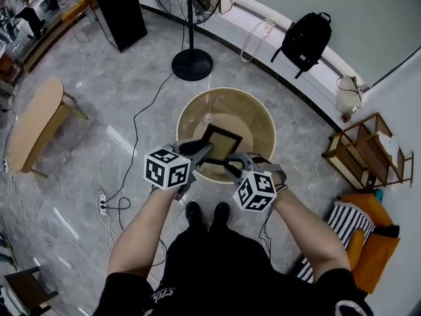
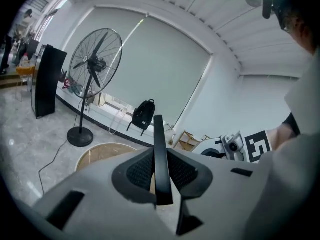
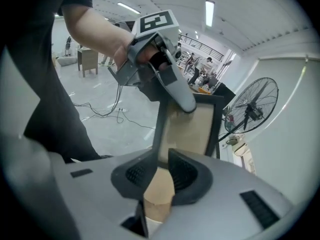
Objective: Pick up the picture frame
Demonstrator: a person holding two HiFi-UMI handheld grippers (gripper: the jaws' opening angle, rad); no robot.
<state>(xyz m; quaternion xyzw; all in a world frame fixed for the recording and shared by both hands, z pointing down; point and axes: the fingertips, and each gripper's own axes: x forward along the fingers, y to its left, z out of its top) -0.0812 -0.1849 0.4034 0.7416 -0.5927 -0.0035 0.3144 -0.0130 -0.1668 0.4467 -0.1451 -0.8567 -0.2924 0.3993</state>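
Nearest to us: bare forearms [image 1: 141, 229], each hand carrying a gripper. We see the left gripper [image 1: 205, 152] come in from the left and the right gripper [image 1: 230, 167] from the right. They meet on the picture frame [image 1: 221, 143].

The frame has black rails and a brown panel. It is held between the two grippers over the round worktop [image 1: 260, 120], toward its near edge. From above we can't tell whether any part of it touches the top.

Left gripper view: jaws pinch one black rail edge-on. The pads press on both faces and the rail stands up out of the grip.

Right gripper view: jaws are clamped on a side rail, one pad on the black rail and the other against the brown panel. There we also see the left gripper biting the far end of the frame.

On the floor [image 1: 99, 110] round the worktop:
- pedestal fan [image 1: 192, 63] beyond the far edge
- black backpack [image 1: 306, 38] further back on the right
- wooden rack [image 1: 365, 151] off the right edge
- small wooden table [image 1: 36, 124] well off to the left
- power strip [image 1: 102, 205] near our left arm, with cables [image 1: 136, 130] running to it
- black shoes [image 1: 205, 212] just below the near edge
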